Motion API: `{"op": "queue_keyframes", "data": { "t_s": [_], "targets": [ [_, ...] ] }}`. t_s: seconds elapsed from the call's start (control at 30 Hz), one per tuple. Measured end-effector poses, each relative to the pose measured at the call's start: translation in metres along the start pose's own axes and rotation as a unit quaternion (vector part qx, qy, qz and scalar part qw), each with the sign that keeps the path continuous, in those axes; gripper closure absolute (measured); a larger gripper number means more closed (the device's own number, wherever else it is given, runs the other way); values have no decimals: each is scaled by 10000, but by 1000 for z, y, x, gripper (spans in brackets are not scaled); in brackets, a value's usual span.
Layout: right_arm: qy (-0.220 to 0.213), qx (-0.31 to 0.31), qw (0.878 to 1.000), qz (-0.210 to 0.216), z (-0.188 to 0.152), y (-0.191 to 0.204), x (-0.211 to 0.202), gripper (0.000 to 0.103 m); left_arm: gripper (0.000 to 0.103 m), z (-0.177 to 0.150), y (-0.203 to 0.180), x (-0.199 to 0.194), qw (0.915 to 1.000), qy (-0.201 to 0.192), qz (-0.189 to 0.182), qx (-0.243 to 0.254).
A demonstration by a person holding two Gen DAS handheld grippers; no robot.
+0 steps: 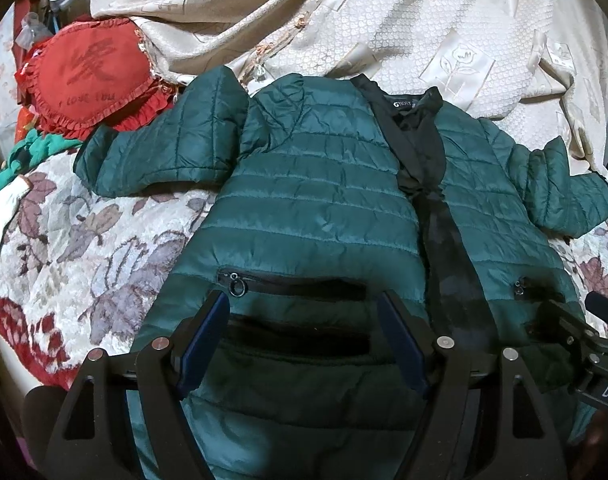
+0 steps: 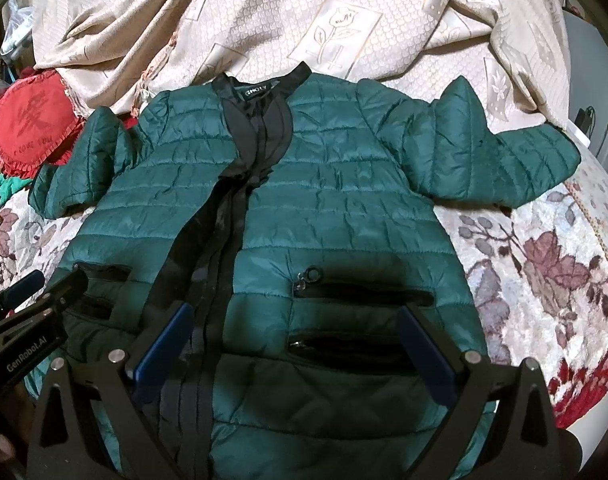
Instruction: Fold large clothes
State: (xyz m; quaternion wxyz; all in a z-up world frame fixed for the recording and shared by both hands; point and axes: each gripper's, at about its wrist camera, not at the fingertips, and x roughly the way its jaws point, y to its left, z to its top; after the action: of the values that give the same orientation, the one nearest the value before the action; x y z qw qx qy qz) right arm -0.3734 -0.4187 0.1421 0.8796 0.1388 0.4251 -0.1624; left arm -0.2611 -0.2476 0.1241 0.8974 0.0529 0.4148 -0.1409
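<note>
A dark green quilted jacket (image 1: 324,200) lies front-up and spread flat on a floral bedspread (image 1: 83,248), sleeves out to either side, collar toward a rumpled beige cover (image 1: 444,32); the left gripper (image 1: 304,328) hangs over its lower left panel, jaws parted and empty; the right gripper (image 2: 295,340) hovers likewise, released, above the right pocket zipper (image 2: 364,292); a red heart cushion (image 1: 87,80) sits beside one sleeve.

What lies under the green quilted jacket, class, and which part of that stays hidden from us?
The green jacket lies spread on a floral bedspread, which shows around its hem and sleeves. A beige patterned cloth lies beyond the collar. Whatever is directly beneath the jacket's body is covered.
</note>
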Motion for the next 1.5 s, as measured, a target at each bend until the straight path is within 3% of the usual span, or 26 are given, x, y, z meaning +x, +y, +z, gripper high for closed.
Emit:
{"op": "queue_keyframes", "data": {
  "t_s": [1.07, 1.2, 1.3, 1.5],
  "targets": [
    [-222, -276, 9990, -261, -8, 10, -11, 1, 43, -11, -1, -8, 9994, 148, -267, -131],
    [-74, -282, 9993, -226, -10, 12, -14, 1, 43, -12, -1, -9, 9995, 145, -267, -124],
    [272, -191, 9994, -60, -9, 11, -12, 1, 43, -12, 0, -9, 9994, 168, -275, -143],
    [124, -122, 9998, -18, -9, 9, -11, 1, 43, -12, 1, -8, 9993, 179, -286, -156]
  ]
}}
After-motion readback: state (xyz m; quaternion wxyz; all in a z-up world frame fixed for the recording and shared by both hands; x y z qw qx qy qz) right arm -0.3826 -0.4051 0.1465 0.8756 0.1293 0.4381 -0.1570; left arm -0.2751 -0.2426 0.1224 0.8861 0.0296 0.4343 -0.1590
